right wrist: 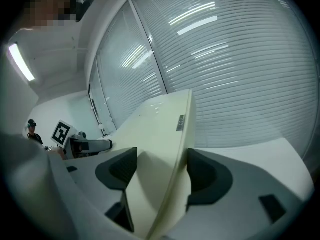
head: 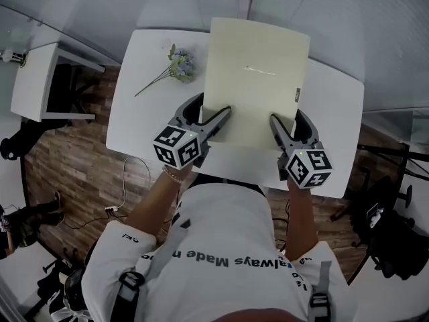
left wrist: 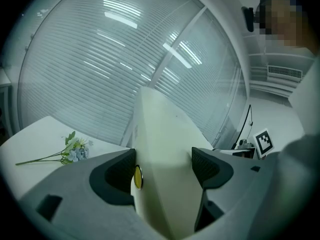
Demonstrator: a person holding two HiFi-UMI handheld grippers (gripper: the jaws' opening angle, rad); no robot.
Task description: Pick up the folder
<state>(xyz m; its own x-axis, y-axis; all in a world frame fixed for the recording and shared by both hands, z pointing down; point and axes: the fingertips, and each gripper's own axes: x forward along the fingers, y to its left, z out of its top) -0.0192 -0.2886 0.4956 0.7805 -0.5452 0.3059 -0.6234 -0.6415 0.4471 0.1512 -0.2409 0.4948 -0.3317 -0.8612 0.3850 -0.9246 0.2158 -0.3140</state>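
A cream folder [head: 255,79] is held up off the white table [head: 144,119], tilted away from me. My left gripper [head: 213,118] is shut on its near left edge, and my right gripper [head: 280,127] is shut on its near right edge. In the left gripper view the folder [left wrist: 162,164] fills the gap between the dark pads [left wrist: 120,171], with a yellow button showing at its edge. The right gripper view shows the folder [right wrist: 160,149] clamped between that gripper's pads [right wrist: 205,176], a small label on its spine.
A small bunch of pale blue flowers [head: 175,66] lies on the table's far left part. A white side table [head: 37,79] stands at the left, over wood floor with a cable [head: 127,180]. Frosted glass walls rise behind the table.
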